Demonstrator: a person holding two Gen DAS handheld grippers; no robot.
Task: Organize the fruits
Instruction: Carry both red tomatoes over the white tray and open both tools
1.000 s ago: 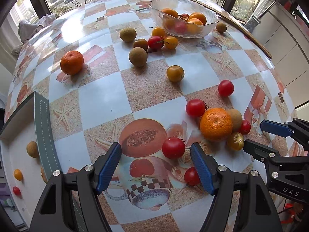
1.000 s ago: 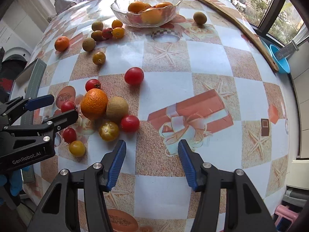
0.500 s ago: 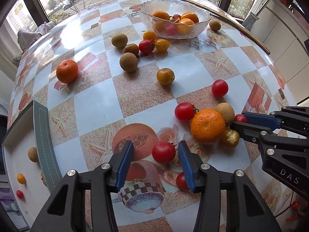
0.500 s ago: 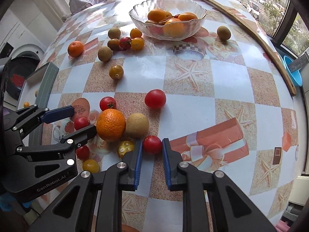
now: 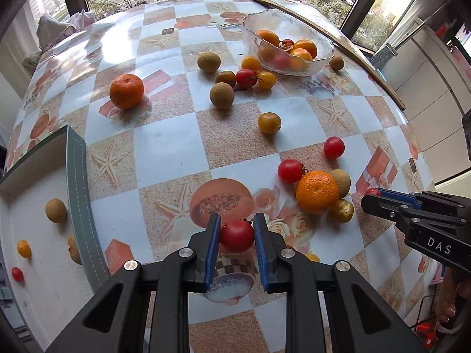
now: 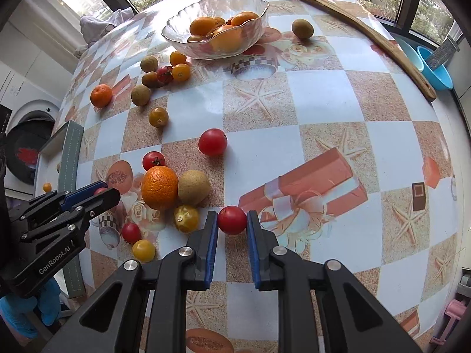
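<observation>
My left gripper (image 5: 237, 231) is shut on a red tomato (image 5: 237, 235) and holds it above the tablecloth. My right gripper (image 6: 232, 222) is shut on a smaller red tomato (image 6: 232, 219) near the table. An orange (image 5: 317, 191), a brown fruit (image 5: 342, 179), a yellow tomato (image 5: 341, 210) and several red tomatoes lie between the grippers. A glass bowl (image 5: 253, 33) with oranges stands at the far side. More fruit lies in front of it.
A white tray with a grey rim (image 5: 79, 194) sits at the left table edge and holds a brown fruit (image 5: 56, 210) and small tomatoes. A wooden strip (image 6: 338, 11) runs along the far right. A blue bowl (image 6: 435, 67) is beyond the table edge.
Both grippers closed from open onto their red tomatoes. The left one has lifted its tomato off the cloth and pulled back a little.
</observation>
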